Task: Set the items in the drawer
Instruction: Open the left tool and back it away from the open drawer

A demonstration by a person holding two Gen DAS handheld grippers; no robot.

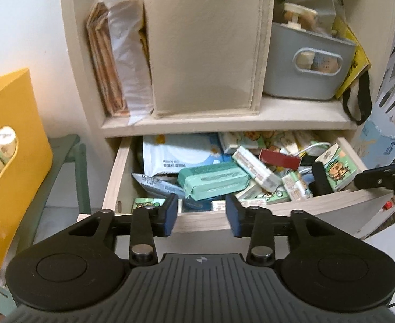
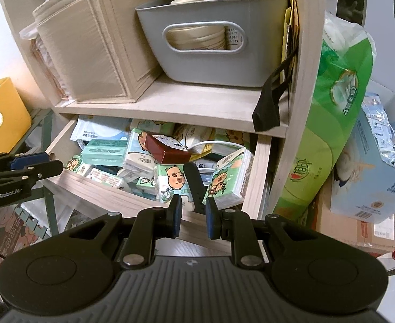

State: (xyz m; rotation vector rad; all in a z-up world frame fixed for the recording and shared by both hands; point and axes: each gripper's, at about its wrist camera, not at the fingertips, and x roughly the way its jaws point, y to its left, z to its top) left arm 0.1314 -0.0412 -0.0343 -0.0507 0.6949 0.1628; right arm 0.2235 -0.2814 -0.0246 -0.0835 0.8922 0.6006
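Observation:
The wooden drawer [image 1: 205,219] under the shelf stands pulled out and is full of tissue packs, a green soap-like pack [image 1: 213,180], a dark red card box [image 1: 279,158] and a black strap [image 1: 320,177]. My left gripper [image 1: 201,214] is open and empty, just at the drawer's front edge. My right gripper [image 2: 193,216] is open and empty at the drawer front [image 2: 133,202], near the black strap [image 2: 194,185] and a cartoon tissue pack [image 2: 229,180]. The right gripper also shows in the left wrist view [image 1: 385,177]; the left one shows in the right wrist view [image 2: 17,169].
The shelf above holds a beige fabric bin [image 1: 205,51] and a grey plastic basket [image 1: 307,62]. A yellow bin [image 1: 6,167] with packs sits on a green stand at the left. A green tissue bag [image 2: 332,123] and boxes [image 2: 372,172] stand at the right.

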